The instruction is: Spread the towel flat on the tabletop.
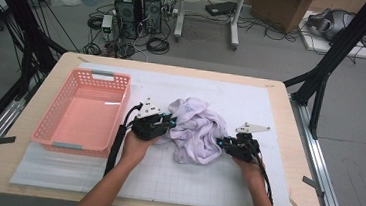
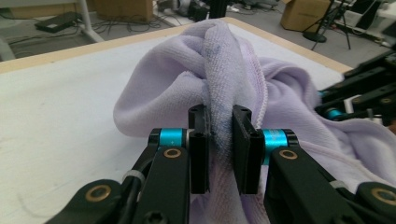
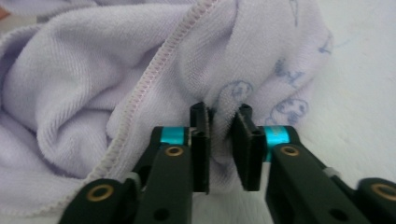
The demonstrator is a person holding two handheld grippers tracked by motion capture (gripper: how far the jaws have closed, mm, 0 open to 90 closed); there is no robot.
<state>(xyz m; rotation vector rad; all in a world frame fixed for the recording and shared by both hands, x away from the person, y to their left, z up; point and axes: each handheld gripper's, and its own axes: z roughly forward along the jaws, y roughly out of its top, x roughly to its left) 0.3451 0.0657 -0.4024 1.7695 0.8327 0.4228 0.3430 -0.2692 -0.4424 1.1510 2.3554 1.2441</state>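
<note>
Left gripper point(image 2: 219, 140): clamped on a fold of the lilac towel point(image 1: 196, 129) between its jaws.
Right gripper point(image 3: 220, 144): clamped on the hemmed edge.
Done: both grips taken.
Left: towel still crumpled, pink basket point(image 1: 82, 112) unfilled.

The towel point(image 1: 196, 129) lies bunched on the counter point(image 1: 263, 190) between the left tongs point(image 1: 169, 122) and right tongs point(image 1: 221, 142). The basket point(image 1: 84, 112) sits left of the left tongs.
</note>
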